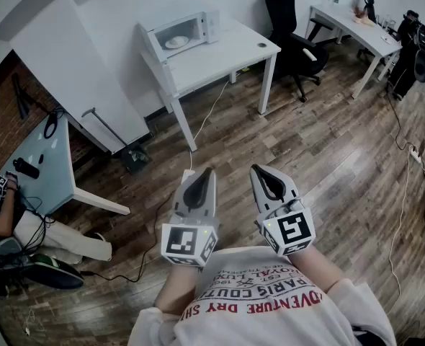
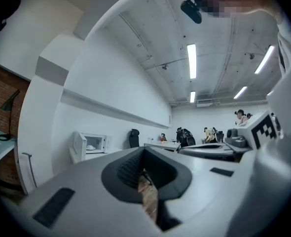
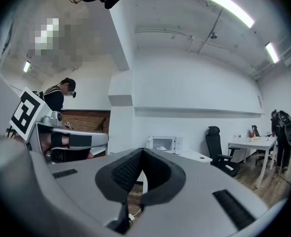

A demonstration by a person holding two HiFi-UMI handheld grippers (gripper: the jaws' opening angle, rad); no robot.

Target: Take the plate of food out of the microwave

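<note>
both tongs are held low, close in front of the chest, side by side and slightly apart, tips pointing forward and away from the body. the left tongs (image 1: 209,171) have their jaws pressed together with nothing between them. the right tongs (image 1: 258,169) are likewise closed and empty. the left forearm (image 1: 171,294) is bare.

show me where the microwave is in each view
Head view: microwave top centre, on the white table.
Left gripper view: microwave left of centre, slightly below mid-height.
Right gripper view: microwave near centre, slightly below mid-height.
Shared landmark: the black office chair stands to its right in all three.
</note>
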